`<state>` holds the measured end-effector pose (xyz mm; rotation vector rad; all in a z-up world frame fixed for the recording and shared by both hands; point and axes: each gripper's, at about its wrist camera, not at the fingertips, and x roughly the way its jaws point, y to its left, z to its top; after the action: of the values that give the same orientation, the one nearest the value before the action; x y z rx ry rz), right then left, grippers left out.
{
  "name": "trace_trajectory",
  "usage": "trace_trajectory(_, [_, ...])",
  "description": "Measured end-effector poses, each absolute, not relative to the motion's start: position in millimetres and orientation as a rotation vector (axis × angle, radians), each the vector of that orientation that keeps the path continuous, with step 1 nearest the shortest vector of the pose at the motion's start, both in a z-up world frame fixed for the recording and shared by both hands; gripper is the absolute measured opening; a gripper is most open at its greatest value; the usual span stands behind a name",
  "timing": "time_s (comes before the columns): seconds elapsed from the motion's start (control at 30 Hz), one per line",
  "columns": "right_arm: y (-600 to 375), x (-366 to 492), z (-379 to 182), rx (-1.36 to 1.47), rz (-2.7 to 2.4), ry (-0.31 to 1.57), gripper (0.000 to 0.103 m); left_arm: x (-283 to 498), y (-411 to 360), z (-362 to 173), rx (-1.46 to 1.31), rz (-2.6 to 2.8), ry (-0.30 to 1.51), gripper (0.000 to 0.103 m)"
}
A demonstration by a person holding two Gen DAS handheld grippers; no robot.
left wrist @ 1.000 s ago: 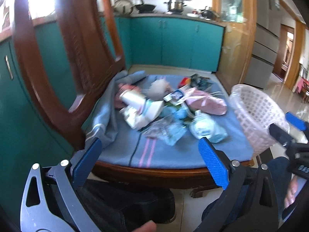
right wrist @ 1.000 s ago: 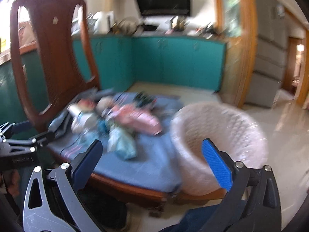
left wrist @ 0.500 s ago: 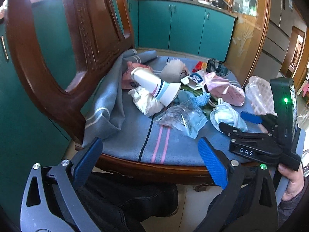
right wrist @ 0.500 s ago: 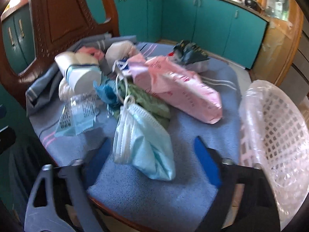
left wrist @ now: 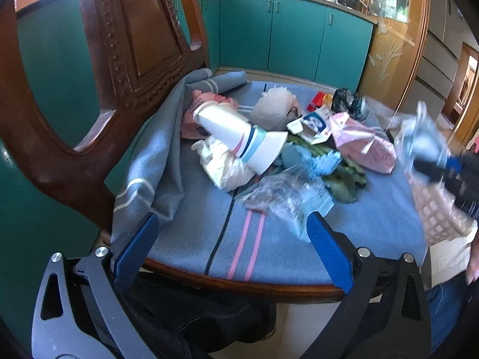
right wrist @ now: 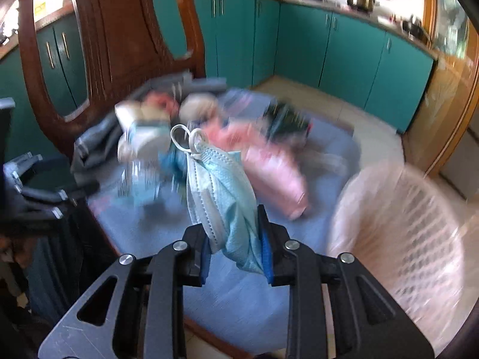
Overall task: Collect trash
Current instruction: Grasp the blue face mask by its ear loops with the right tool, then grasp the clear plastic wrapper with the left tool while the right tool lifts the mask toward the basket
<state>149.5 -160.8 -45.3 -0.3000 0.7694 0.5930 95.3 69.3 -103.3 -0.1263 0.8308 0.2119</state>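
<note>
A light-blue face mask (right wrist: 221,185) hangs between the blue pads of my right gripper (right wrist: 233,239), whose jaws are closing and press on it, lifted off the seat. From the left wrist view the same mask (left wrist: 419,134) shows blurred at the right, above the pink lattice basket (left wrist: 434,209). My left gripper (left wrist: 232,233) stands open and empty over the front edge of the chair seat (left wrist: 269,257). Just beyond it lies a clear plastic wrapper (left wrist: 287,197). Farther back are a paper cup (left wrist: 239,137), white crumpled tissue (left wrist: 221,164) and a pink packet (left wrist: 365,146).
A blue striped cloth covers the seat, and the carved wooden chair back (left wrist: 134,45) rises at the left. The basket (right wrist: 404,224) stands at the seat's right edge. Teal cabinets (left wrist: 293,36) line the far wall. A person's legs show below the seat.
My right gripper shut on the face mask and lifted it from the seat toward the basket. The left gripper came closer to the pile and lower, still open.
</note>
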Motion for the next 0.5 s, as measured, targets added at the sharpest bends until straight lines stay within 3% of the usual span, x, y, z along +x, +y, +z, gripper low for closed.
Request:
trace_trajectory(0.17, [-173.5,175.5,-20.6,-0.224,0.580,0.673,0.028,106.7,65.4,-98.8,-0.180,0.193,0.834,0.099])
trace_trajectory(0.5, [-216.9,194.1,-38.4,-0.058,0.547,0.739,0.028,146.1,38.2,-120.6,-0.164,0.174,0.914,0.099])
